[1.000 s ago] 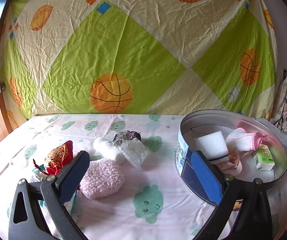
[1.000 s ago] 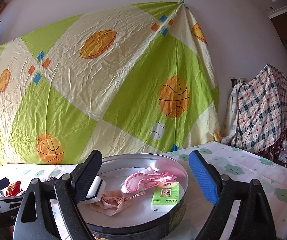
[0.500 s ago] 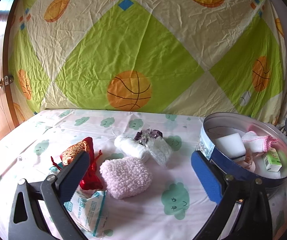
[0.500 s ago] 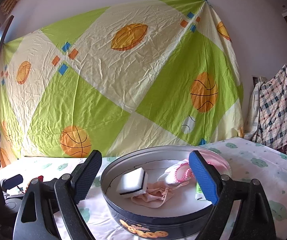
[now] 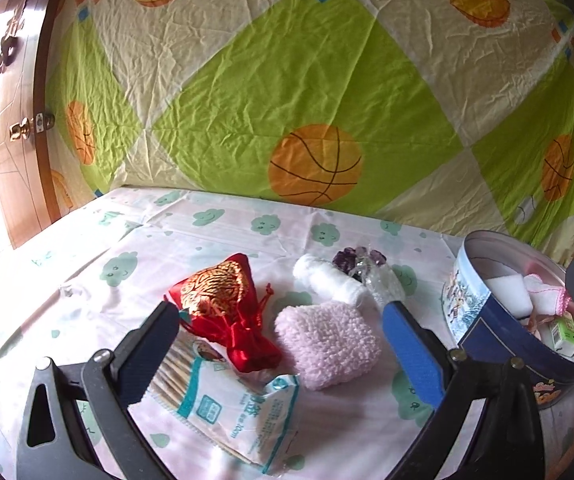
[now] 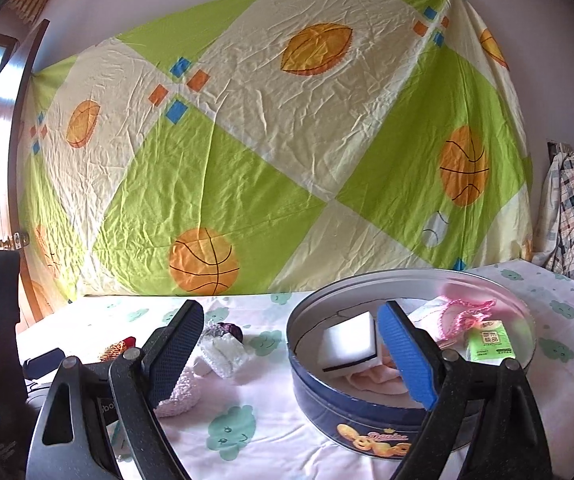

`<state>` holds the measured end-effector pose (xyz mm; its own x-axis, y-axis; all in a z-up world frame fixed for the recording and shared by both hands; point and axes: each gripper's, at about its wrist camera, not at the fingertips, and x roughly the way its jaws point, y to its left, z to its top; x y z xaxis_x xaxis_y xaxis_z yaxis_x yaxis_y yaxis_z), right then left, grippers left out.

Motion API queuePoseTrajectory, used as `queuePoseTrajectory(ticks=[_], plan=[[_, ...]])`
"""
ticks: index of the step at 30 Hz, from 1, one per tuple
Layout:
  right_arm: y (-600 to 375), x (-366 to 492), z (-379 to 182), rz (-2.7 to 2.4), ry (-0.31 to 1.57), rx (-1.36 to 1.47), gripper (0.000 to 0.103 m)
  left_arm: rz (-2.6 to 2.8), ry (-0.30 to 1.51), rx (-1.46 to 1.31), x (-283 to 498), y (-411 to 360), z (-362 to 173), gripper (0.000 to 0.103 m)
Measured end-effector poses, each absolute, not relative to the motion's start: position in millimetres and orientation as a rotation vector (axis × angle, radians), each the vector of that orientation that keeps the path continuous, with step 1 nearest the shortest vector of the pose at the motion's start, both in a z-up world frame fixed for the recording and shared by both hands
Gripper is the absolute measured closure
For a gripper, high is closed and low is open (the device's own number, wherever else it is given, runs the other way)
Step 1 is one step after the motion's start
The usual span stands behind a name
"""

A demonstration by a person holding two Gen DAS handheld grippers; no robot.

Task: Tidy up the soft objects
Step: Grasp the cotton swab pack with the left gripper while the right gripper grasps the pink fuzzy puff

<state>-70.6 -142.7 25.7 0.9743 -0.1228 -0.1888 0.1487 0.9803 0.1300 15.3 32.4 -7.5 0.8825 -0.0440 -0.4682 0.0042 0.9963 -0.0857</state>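
mostly cloud-print tablecloth (image 5: pixel 215 240), basketball sheet (image 5: pixel 287 92) behind

right tongs (image 6: pixel 287 344): spread, empty | tin (image 6: pixel 367 408): holds sponge (image 6: pixel 349 340)

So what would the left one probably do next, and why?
Probably ease the left tool forward and down onto the pink fluffy piece. It is open and empty, that piece lies loose on the sheet between its fingers, and the tin on the right already holds other soft things.
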Motion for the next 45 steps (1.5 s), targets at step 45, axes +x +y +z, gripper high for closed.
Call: queuePoseTrajectory(ticks=[45], plan=[[-148.9,-56.1,21.9,-0.007,0.306,0.306,0.012,0.096,0.922,-0.195,17.5,83.1,-67.6,0.009]])
